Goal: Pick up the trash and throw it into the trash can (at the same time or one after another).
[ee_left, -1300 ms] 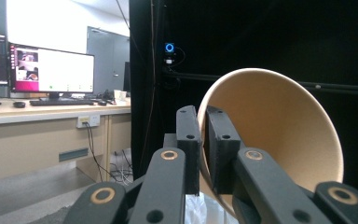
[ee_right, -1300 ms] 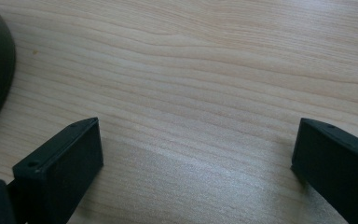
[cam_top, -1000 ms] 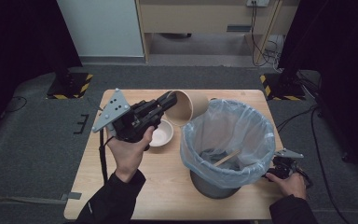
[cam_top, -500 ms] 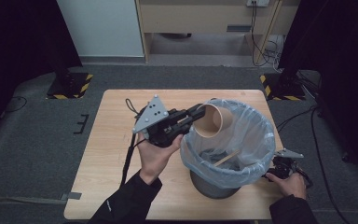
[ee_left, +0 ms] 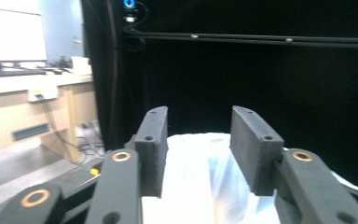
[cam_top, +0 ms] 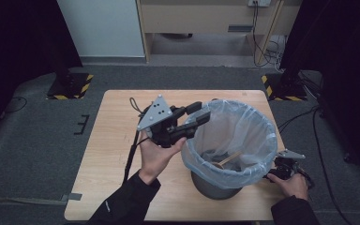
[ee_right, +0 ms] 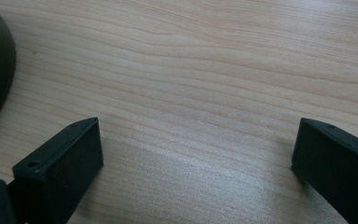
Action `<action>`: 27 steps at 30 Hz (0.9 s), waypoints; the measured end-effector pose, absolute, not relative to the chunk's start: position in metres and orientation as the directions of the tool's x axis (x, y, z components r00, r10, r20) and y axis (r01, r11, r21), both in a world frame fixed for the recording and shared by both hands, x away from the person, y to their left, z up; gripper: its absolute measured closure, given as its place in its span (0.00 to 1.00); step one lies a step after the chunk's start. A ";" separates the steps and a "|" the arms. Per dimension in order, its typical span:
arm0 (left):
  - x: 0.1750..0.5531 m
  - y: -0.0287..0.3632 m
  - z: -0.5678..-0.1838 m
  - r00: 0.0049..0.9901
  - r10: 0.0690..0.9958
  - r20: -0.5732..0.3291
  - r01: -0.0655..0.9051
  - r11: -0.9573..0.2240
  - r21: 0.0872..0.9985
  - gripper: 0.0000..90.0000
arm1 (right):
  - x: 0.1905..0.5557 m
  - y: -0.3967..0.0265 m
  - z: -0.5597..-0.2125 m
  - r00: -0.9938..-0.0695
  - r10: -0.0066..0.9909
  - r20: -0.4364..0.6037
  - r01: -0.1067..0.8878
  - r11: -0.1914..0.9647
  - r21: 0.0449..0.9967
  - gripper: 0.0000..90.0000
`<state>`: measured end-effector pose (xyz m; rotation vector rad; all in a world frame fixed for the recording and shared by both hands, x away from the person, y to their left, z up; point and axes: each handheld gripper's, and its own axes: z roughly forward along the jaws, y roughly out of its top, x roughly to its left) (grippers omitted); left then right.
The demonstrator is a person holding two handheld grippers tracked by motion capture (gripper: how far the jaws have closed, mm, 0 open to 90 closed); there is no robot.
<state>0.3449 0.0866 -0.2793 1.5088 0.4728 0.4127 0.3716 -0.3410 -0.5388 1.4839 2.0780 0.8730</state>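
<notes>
High view: left gripper [cam_top: 201,117] level over bin [cam_top: 229,140].

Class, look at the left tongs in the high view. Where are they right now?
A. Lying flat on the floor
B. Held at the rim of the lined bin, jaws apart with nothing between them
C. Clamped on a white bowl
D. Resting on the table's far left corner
B: the left tongs reach to the rim of the lined bin, jaws apart and empty, as the left gripper view also shows.

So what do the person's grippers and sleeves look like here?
Both are black two-jaw tools. The left gripper has blocky black jaws with brass-ringed pivots, a grey three-cornered plate with small dark holes, and a black cable trailing toward the table edge. The right gripper carries a similar grey plate. Both sleeves are dark.
</notes>
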 end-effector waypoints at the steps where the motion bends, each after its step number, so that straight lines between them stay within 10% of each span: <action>1: 0.345 0.092 -0.278 0.835 0.550 -0.032 0.025 0.021 0.999 0.59 | 0.372 -0.341 -0.539 -0.328 0.945 0.008 0.667 0.225 0.710 0.02; 27: 0.403 0.211 -0.378 0.537 0.842 -0.055 0.268 -0.108 0.957 0.44 | 0.372 -0.341 -0.539 -0.328 0.945 0.008 0.667 0.225 0.710 0.02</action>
